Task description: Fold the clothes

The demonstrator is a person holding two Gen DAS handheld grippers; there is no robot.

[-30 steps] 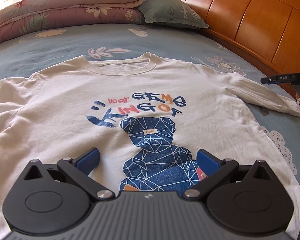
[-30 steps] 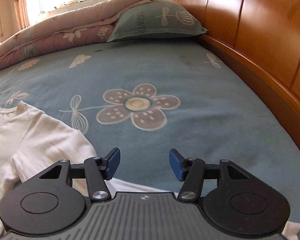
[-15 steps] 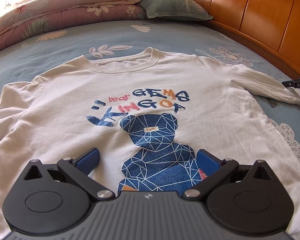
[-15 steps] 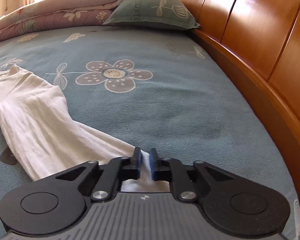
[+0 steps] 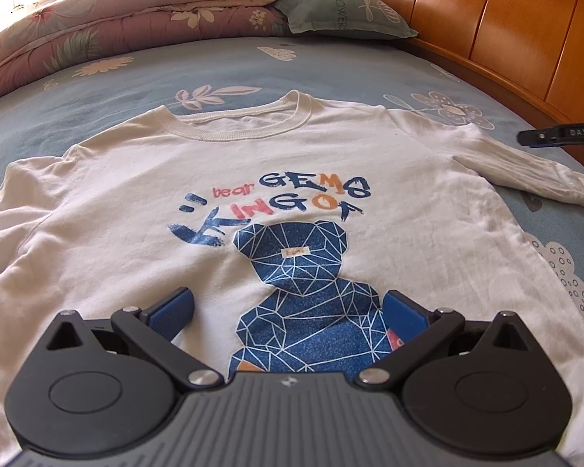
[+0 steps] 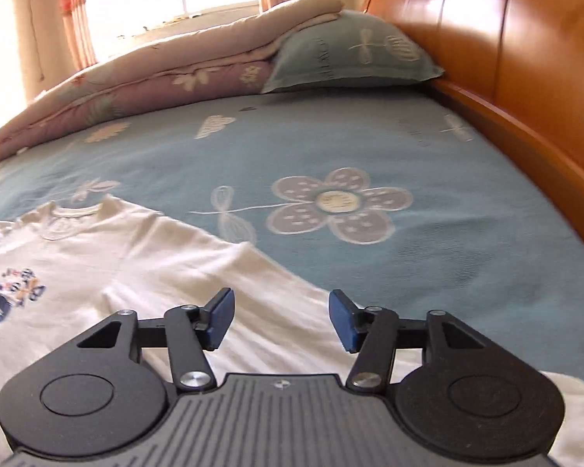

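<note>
Lying flat and face-up mid-bed, the white T-shirt (image 5: 276,179) is spread for folding, so your left gripper (image 5: 288,311) hangs wide open, empty, over its hem, while your right gripper (image 6: 280,317) is opening, gripping nothing, over the sleeve (image 6: 276,311) toward the headboard (image 6: 525,78) edge.

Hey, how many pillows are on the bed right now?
1. A grey-green printed pillow lies at the far end of the bed beside the orange wooden headboard, tucked under the folded floral quilt; others may be hidden beneath it.
</note>
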